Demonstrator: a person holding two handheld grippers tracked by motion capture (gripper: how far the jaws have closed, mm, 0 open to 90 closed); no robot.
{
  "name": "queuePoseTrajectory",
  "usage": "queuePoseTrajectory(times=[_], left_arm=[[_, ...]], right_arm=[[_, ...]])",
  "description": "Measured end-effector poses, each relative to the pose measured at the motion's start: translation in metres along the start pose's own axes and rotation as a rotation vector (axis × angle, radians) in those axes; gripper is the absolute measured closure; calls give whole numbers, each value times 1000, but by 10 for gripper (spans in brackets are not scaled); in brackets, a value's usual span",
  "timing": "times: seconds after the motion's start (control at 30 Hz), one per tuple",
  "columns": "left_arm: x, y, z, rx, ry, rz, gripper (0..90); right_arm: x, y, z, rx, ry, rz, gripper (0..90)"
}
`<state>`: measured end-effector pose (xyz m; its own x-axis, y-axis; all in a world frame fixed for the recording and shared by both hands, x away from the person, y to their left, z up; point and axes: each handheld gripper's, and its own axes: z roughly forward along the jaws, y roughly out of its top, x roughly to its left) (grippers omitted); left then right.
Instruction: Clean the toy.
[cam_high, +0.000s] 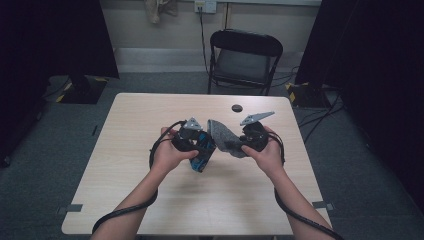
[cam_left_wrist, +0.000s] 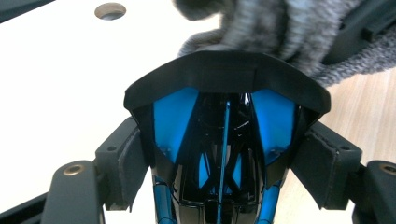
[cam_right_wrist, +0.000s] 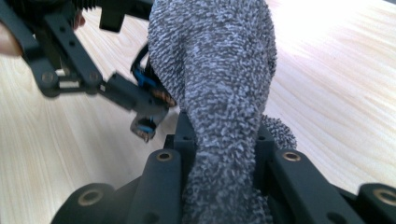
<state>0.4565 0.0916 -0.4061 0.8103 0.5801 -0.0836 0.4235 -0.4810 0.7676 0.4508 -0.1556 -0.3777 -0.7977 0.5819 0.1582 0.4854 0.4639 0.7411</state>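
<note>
Tools first: our left tool is clamped on a glossy black-and-blue hard plastic thing, our right tool is pinched tight on a nubby grey terry cloth, both held above the pale wood-grain surface. Slick plastic could twist out while we're wiping, and the floppy cloth might snag on its ribs.

Two handheld black two-jaw grippers are over the table, a left gripper and a right gripper. One fuzzy grey knitted cloth hangs between them. One black-and-blue plastic object sits in the left one. There is one pale wooden table, with one round hole, and one black folding chair.
</note>
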Motion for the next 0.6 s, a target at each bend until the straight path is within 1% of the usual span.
queuePoseTrajectory(times=[0.27, 0.37, 0.4, 0.47, 0.57, 0.6], left_arm=[[6, 1, -6, -14, 24, -18, 254], [7, 2, -7, -15, 24, -16, 254], [8, 3, -7, -11, 31, -8, 253], [8, 3, -7, -9, 38, -9, 254], [10, 2, -8, -9, 39, -14, 253], [12, 1, -9, -17, 45, -17, 254]], right_arm=[[-2, -10, 2, 21, 14, 3, 726], [1, -10, 4, 26, 22, -8, 727], [4, -11, 7, 36, 26, -25, 727], [6, -11, 9, 43, 33, -35, 726], [6, -12, 10, 45, 37, -36, 726], [7, -14, 11, 52, 41, -37, 726]])
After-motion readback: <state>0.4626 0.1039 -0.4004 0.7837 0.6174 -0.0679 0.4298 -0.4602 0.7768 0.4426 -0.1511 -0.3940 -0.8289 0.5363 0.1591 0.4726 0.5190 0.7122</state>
